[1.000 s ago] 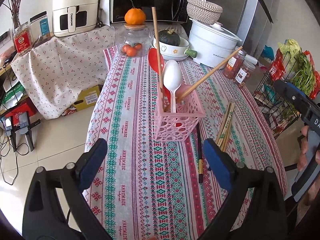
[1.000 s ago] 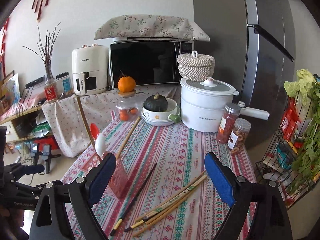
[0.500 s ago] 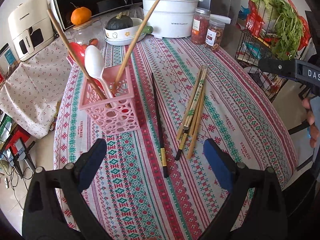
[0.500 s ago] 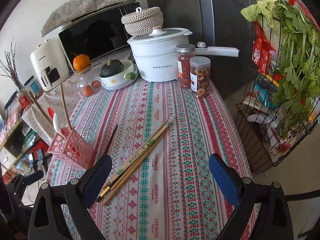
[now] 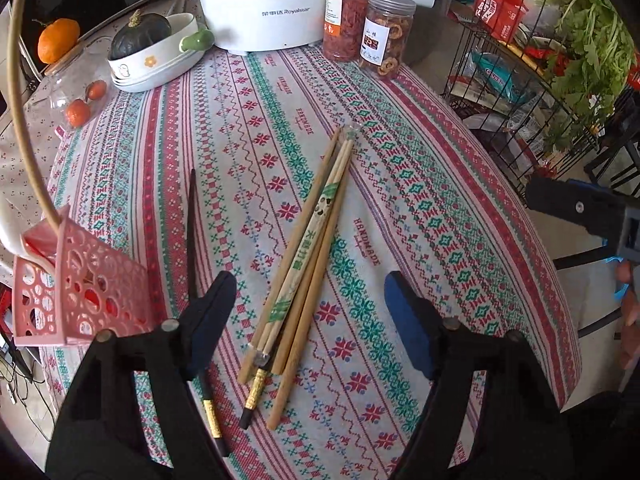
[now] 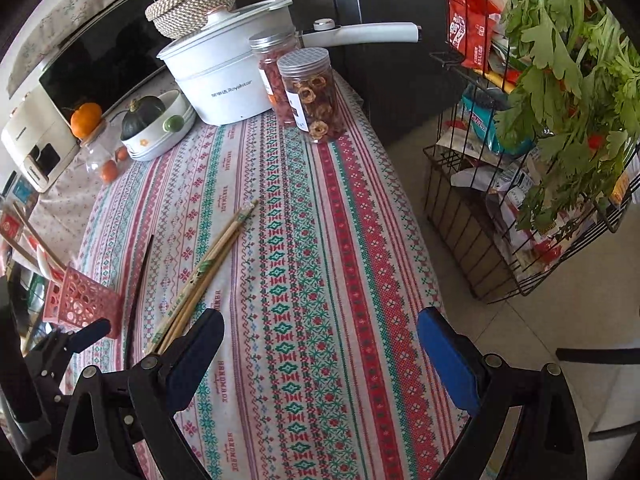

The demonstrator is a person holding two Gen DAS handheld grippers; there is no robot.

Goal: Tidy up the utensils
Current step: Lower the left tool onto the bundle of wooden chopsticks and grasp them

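The left tool [image 5: 308,300] hangs over the near end of the bundle of chopsticks [image 5: 316,236], jaws partly spread and just drawn narrower, the pads clear of the wood on both sides. The bundle lies flat on the table [image 5: 420,184], bare sticks alongside one sleeved pair, the near ends fanned. Judged from this stance, the straddle is set up for a pinch across several sticks at once.

A black chopstick [image 5: 191,232] lies apart, to the left, passing under the left pad; a second dark one sits partly beneath the bundle. The pink basket [image 5: 80,296], already holding tall utensils, stands just beside the black chopstick and is the likely destination.

The right tool [image 6: 320,340] is spread wide and empty over bare cloth, beside the bundle's near end.

Obstructions: the basket wall stands close to the left pad. The pot [image 5: 260,12], jars [image 5: 384,32] and bowl [image 5: 156,56] stand well back. The wire rack [image 6: 500,200] is off the table edge.
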